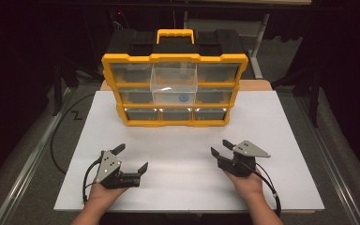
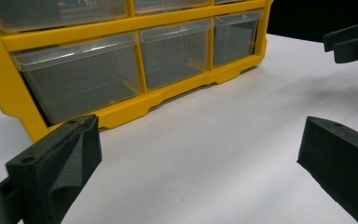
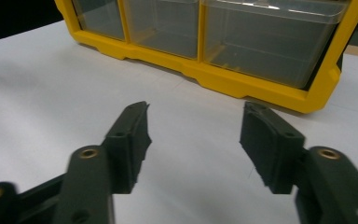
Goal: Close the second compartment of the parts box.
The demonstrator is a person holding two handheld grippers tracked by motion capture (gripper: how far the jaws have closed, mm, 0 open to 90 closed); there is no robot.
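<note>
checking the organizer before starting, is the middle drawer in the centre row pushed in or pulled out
Pulled out. In the high view the clear middle drawer juts forward of the yellow organizer frame, covering part of the row above, while the neighbouring drawers sit flush.

The room is dark, with black surroundings on every side. A white counter (image 1: 262,140) lies brightly lit from above, its wooden edge (image 1: 258,85) showing at the far side. Grey carpeted floor (image 1: 33,136) surrounds it, crossed by metal rails (image 1: 26,168). A black cable (image 1: 56,140) curls on the floor at left.
</note>
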